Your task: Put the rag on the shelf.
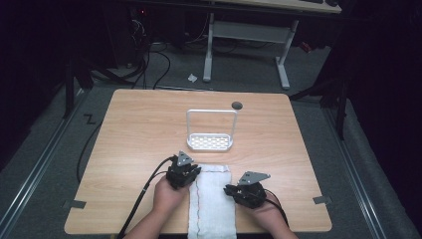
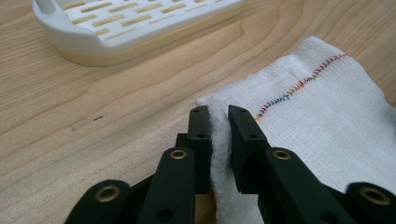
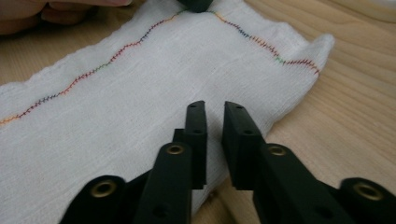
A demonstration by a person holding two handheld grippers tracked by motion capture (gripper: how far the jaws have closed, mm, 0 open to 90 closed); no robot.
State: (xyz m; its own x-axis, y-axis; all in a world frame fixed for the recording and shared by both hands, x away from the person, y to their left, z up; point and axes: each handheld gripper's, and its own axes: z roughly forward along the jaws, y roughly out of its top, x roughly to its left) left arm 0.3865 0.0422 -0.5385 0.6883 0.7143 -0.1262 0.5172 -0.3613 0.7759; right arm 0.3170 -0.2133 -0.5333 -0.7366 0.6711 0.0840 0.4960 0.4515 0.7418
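Observation:
A white cloth [image 1: 211, 199] with a multicoloured stitched seam lies flat at the near edge of the wooden table [image 1: 139, 129]. My left gripper [image 1: 194, 174] stands at the cloth's far left corner. In the left gripper view its jaws [image 2: 218, 112] are shut on a raised fold of the cloth's edge [image 2: 219, 140]. My right gripper [image 1: 230, 189] is at the cloth's right edge. In the right gripper view its jaws [image 3: 215, 108] stand slightly apart over the cloth [image 3: 140, 93], with nothing pinched between them.
A white slotted tray [image 1: 210, 143] with a tall wire handle stands just beyond the cloth, close to the left gripper [image 2: 140, 23]. A dark round hole [image 1: 237, 105] sits near the table's far edge. Grey tape tabs [image 1: 74, 203] [image 1: 322, 200] mark the near corners.

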